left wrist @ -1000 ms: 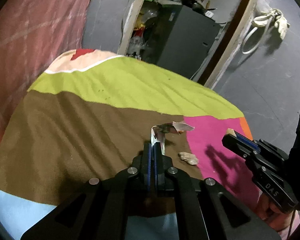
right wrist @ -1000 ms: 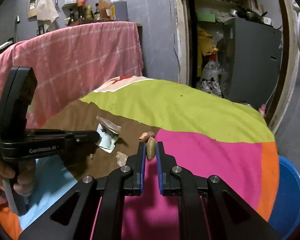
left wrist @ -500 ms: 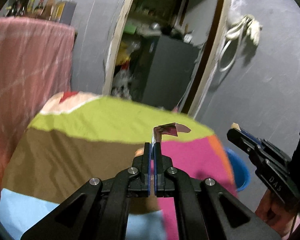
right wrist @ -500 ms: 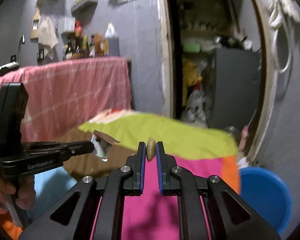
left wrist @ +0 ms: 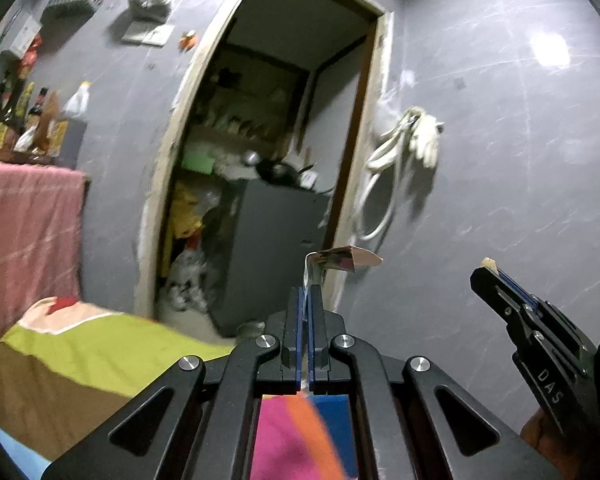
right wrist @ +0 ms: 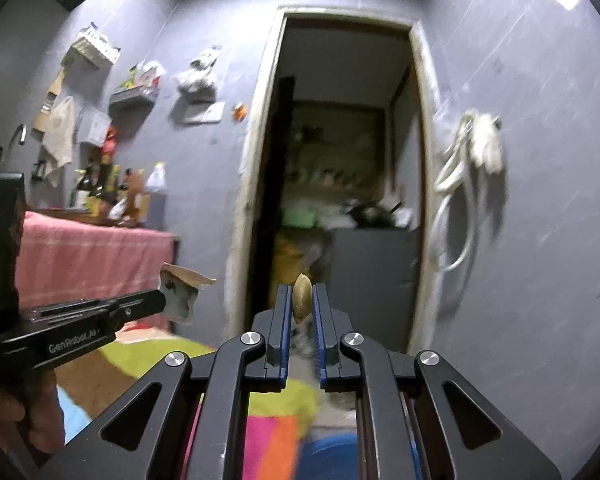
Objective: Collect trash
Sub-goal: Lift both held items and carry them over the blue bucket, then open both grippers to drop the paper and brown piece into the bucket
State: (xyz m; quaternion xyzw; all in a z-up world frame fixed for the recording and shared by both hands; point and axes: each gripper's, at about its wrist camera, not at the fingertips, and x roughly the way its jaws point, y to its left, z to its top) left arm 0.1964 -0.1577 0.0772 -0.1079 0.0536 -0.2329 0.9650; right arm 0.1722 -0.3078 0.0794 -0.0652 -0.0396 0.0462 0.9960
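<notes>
Your left tongs (left wrist: pixel 309 292) are clenched on a folded paper wrapper (left wrist: pixel 340 258), which sticks up above the tips, raised in front of the doorway (left wrist: pixel 268 160). Your right tongs (right wrist: pixel 301 300) are clenched on a small tan scrap (right wrist: pixel 301 294), pinched between the blue pads (right wrist: pixel 286 320). Both are lifted well above the multicoloured bedspread (left wrist: pixel 80 356). A blue bin (right wrist: pixel 328 456) shows low between the right tongs' arms, blurred.

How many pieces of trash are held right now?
2: a folded paper scrap in the left gripper, a small tan shell-like piece in the right gripper. Others may be out of view.
</notes>
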